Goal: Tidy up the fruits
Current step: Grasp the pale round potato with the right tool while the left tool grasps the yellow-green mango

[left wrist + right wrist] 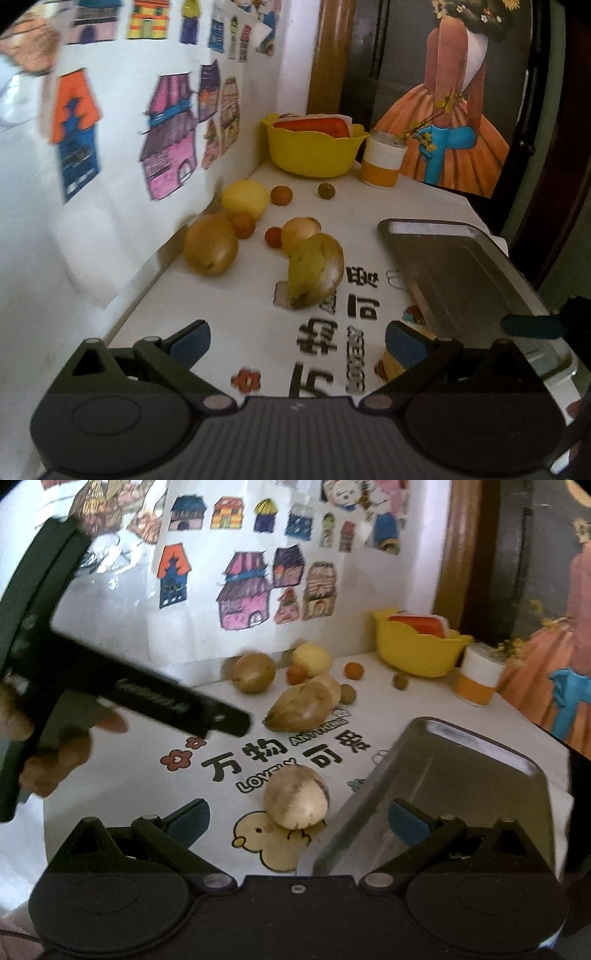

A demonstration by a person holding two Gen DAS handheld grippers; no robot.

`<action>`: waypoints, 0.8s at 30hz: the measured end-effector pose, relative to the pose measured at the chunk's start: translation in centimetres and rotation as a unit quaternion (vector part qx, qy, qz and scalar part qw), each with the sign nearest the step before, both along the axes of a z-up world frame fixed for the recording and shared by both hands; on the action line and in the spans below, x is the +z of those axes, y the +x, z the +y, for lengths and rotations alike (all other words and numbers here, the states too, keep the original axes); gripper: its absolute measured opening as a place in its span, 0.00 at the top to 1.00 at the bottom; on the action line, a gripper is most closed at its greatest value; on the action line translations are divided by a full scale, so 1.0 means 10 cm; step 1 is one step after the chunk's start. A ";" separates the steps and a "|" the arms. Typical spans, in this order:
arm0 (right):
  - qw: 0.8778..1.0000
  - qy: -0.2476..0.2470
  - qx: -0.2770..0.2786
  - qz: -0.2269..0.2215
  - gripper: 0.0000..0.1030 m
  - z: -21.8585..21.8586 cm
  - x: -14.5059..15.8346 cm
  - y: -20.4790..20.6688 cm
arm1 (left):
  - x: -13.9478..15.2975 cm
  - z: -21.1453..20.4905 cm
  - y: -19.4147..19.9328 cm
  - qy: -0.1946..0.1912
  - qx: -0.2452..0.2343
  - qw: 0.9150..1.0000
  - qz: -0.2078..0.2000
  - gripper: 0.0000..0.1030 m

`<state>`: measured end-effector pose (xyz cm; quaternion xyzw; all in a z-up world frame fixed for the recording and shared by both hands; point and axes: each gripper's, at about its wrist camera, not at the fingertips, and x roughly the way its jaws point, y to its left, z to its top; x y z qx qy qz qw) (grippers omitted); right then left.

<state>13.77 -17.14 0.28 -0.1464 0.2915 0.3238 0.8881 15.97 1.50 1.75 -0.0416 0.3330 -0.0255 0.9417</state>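
Both tools are empty. The left tool (297, 341) hangs low over the near end of the white printed desk (236, 302) with its blue-padded fingers spread wide; the right tool (297, 821) is likewise spread, gripping nothing.

The thing the right tool looks set for is the round pale-brown fruit (296, 797) — it sits on the desk almost straight ahead of that tool, close in, just beside the near left edge of the grey metal tray (480, 775) and not in it. It is roughly egg-shaped, its longer axis running slantwise across the tool's line, so a straight push forward should bring the fingers to either side of it. The tray lies immediately to the fruit's right, so the carry would be short.

The left tool faces the remaining fruit, farther off: a long yellow-brown mango-like fruit (314, 273) lies ahead and slightly right, its long axis pointing roughly toward the tool, touching a smaller round tan fruit (299, 232). Beyond them, nearer the wall, sit a round brown fruit (210, 245), a yellow lemon-like fruit (245, 197) and several small orange ones. The tray holds no fruit — the sorting appears barely begun.
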 end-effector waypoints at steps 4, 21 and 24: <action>0.999 -0.006 0.031 0.008 0.07 0.11 -0.06 0.14 | -0.05 -0.03 0.24 0.005 -0.014 1.000 0.004 0.00; 0.998 -0.005 0.049 0.047 0.40 0.22 -0.28 0.44 | -0.30 -0.09 0.85 -0.013 -0.047 0.999 0.018 0.15; 0.998 -0.005 0.045 0.049 0.45 0.22 -0.29 0.46 | -0.34 -0.08 0.90 -0.020 -0.050 0.998 0.024 0.25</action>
